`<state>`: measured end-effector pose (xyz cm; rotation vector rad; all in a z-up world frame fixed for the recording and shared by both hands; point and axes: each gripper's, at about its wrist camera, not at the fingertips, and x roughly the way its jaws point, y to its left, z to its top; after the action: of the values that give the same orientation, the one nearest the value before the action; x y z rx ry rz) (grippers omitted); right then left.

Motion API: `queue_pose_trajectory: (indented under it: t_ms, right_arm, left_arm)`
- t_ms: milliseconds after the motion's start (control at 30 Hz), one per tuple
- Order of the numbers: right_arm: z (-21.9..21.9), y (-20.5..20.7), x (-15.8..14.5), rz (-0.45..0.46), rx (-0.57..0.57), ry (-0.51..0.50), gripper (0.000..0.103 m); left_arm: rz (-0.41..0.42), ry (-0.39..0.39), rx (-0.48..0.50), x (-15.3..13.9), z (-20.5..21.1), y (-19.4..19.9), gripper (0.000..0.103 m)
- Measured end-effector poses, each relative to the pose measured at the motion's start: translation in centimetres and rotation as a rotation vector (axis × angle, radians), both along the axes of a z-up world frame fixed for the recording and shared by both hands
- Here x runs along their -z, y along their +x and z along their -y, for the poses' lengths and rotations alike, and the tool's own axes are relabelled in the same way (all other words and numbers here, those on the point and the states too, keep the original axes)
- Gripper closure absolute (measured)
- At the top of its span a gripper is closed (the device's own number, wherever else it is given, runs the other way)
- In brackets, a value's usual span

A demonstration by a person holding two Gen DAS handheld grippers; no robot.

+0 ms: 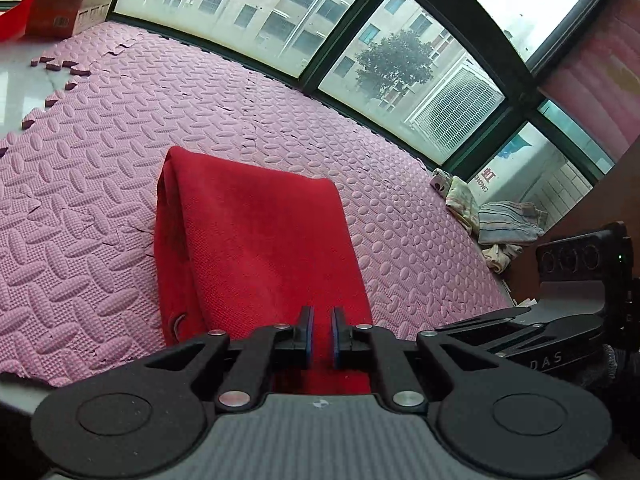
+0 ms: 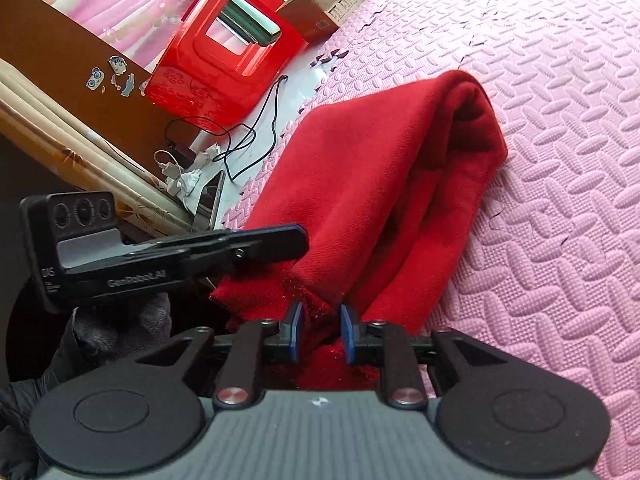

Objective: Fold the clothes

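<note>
- Left gripper (image 1: 321, 330): its blue-padded fingers (image 1: 308, 332) stand nearly pressed together, a thin slit between them; red cloth (image 1: 256, 248) lies beneath, but nothing shows pinched in the slit.
- Right gripper (image 2: 320, 330): its fingers (image 2: 295, 330) stand a little spread, with a bunched hem of the cloth in the gap; I cannot tell whether the pads press on it.
- From the right wrist, the left gripper pokes in from the left side, its tip at the cloth's near edge, held by a hand (image 2: 116, 328) in a dark glove.
- The cloth is folded double and lies on a pink foam mat (image 1: 100, 208), the fold at its far end.
- Beyond the mat's left edge: a black cable (image 2: 256, 136), a red stool (image 2: 224, 60) on its side, a brown box (image 1: 72, 0).
- At the mat's right edge lies a heap of striped clothes (image 1: 504, 224).
- Farthest, a window (image 1: 360, 40) shows buildings and a tree.
</note>
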<state>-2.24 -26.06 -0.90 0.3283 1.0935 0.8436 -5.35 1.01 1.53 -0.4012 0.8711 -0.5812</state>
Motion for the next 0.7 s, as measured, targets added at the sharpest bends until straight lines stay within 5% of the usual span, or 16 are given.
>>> queue_pose_trajectory:
  t_ms: [167,400,700]
  right_arm:
    - [2.3,2.4,-1.3,0.104,0.119,-0.053,0.079]
    - [2.2,7.6,0.8,0.222,0.224,-0.197,0.071]
    - [0.8,11.1,3.4,0.273,0.164,-0.191,0.062]
  left_arm:
    - [-0.029,-0.036,-0.002,0.4,-0.5,0.0,0.093]
    - [-0.036,-0.038,0.005,0.4,-0.4,-0.2,0.093]
    - [-0.062,-0.072,0.009,0.8,-0.8,0.3,0.093]
